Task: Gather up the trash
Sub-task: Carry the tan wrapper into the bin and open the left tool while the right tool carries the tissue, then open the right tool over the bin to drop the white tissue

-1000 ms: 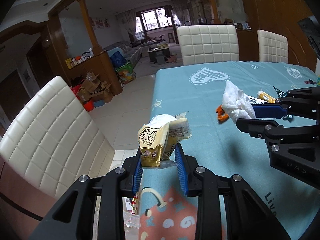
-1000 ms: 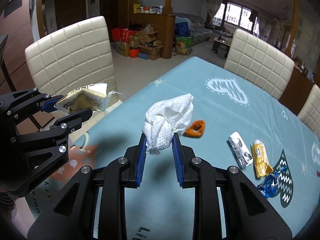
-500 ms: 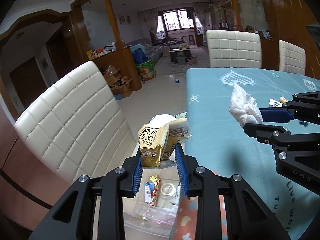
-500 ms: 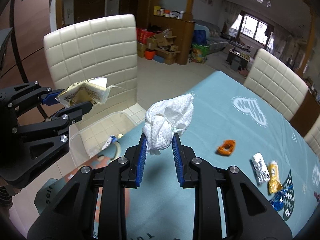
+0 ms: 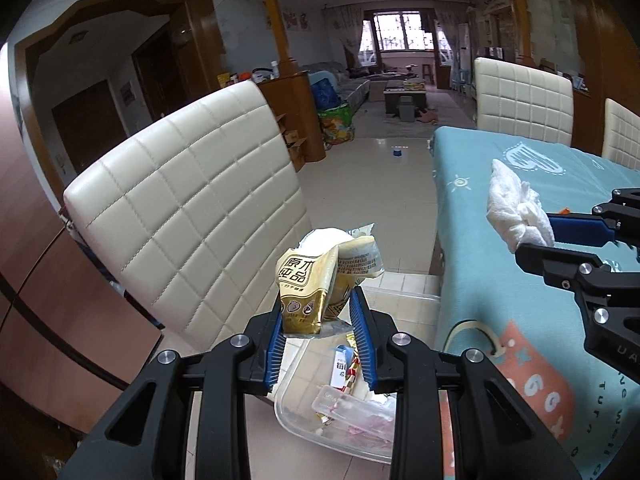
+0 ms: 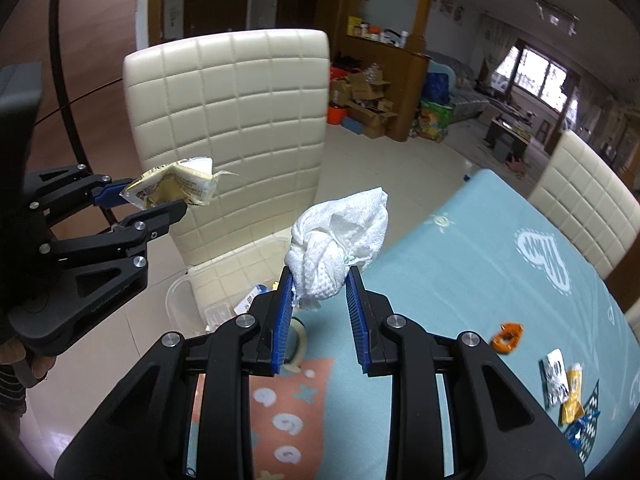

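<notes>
At the far left stands a cream quilted chair (image 5: 188, 216), its seat tucked beside the table. In front of it the left gripper (image 5: 320, 336) has its blue pads closed tight on a crumpled yellow snack wrapper (image 5: 316, 280), held up in the air. A second ago this wrapper hung over the tablecloth; now it hangs over a clear plastic bin (image 5: 340, 412) on the chair seat (the bin, already holding a few scraps, has only come into sight in the last second). Judging by that, the carry is nearly finished and letting go is the step in hand.

To the right, the right gripper (image 6: 318, 316) is likewise clamped, on a balled white paper towel (image 6: 336, 240). It has travelled leftward too and now sits above the table's edge, beside the bin rather than over it.

Further right, on the teal tablecloth (image 6: 460, 280), an orange scrap (image 6: 507, 338) and several small wrappers (image 6: 564, 388) lie uncollected, so more trips look necessary.
</notes>
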Motion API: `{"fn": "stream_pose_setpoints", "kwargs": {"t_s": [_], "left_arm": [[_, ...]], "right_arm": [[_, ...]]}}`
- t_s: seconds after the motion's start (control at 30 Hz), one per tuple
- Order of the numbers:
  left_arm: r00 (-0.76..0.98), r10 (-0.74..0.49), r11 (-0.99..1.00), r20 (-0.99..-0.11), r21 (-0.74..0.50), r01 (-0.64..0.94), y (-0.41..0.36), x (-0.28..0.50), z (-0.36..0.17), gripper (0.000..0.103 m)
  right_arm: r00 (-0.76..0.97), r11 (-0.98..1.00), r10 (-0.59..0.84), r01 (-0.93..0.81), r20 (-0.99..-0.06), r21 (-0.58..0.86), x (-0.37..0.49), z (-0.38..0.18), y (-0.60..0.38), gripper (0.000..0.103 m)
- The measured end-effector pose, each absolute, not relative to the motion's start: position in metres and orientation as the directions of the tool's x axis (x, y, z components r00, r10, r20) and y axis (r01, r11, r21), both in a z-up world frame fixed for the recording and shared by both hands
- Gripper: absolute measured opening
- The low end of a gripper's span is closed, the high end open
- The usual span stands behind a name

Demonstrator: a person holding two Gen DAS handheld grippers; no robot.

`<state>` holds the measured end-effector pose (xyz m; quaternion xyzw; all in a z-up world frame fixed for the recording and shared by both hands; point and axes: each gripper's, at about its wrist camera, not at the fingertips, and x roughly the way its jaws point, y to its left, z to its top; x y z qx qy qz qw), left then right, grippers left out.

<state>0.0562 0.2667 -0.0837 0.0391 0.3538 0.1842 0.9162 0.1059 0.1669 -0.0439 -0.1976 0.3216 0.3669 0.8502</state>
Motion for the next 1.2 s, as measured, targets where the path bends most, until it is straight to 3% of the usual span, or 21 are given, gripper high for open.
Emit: {"fn": "stream_pose_setpoints", "kwargs": {"t_s": [0.17,0.27,0.3,0.8,1.03,1.07,1.1,1.13,1.17,1.2], "left_arm": [[0.642,0.299,0.949,-0.706,0.153,-0.275,0.277,0.063,-0.103,0.036],[0.634,0.271,0.956,-0.725,0.124,-0.267,0.274,0.065,-0.110,0.076],[0.638,0.293,0.950,-0.712,0.138,-0.282,0.273,0.064,-0.111,0.079],[0.610,0.410,0.910,-0.678,0.253,-0.330,0.275,0.047,-0.115,0.079],[0.593,0.412,0.903,-0.692,0.222,-0.369,0.286,0.035,-0.118,0.079],[0.592,0.413,0.902,-0.692,0.217,-0.374,0.286,0.034,-0.117,0.079],[0.591,0.412,0.901,-0.694,0.211,-0.380,0.288,0.033,-0.116,0.079],[0.591,0.411,0.900,-0.694,0.207,-0.383,0.288,0.032,-0.115,0.079],[0.591,0.411,0.900,-0.694,0.204,-0.386,0.289,0.032,-0.114,0.079],[0.592,0.410,0.900,-0.694,0.200,-0.388,0.290,0.031,-0.113,0.079]], "right_arm": [[0.512,0.645,0.501,-0.758,-0.698,-0.094,0.109,-0.051,0.172,0.029],[0.505,0.647,0.490,-0.757,-0.711,-0.091,0.113,-0.058,0.172,0.029],[0.502,0.649,0.487,-0.756,-0.715,-0.089,0.115,-0.060,0.172,0.029],[0.448,0.621,0.485,-0.781,-0.751,-0.066,0.117,-0.080,0.190,0.029],[0.419,0.603,0.487,-0.796,-0.766,-0.052,0.115,-0.083,0.197,0.030],[0.411,0.602,0.491,-0.797,-0.768,-0.042,0.116,-0.083,0.197,0.038],[0.413,0.607,0.500,-0.794,-0.761,-0.033,0.116,-0.081,0.195,0.057],[0.425,0.615,0.507,-0.788,-0.750,-0.030,0.116,-0.079,0.192,0.066],[0.444,0.626,0.519,-0.779,-0.730,-0.030,0.116,-0.075,0.188,0.074],[0.450,0.627,0.521,-0.778,-0.725,-0.032,0.115,-0.073,0.188,0.074]]}}
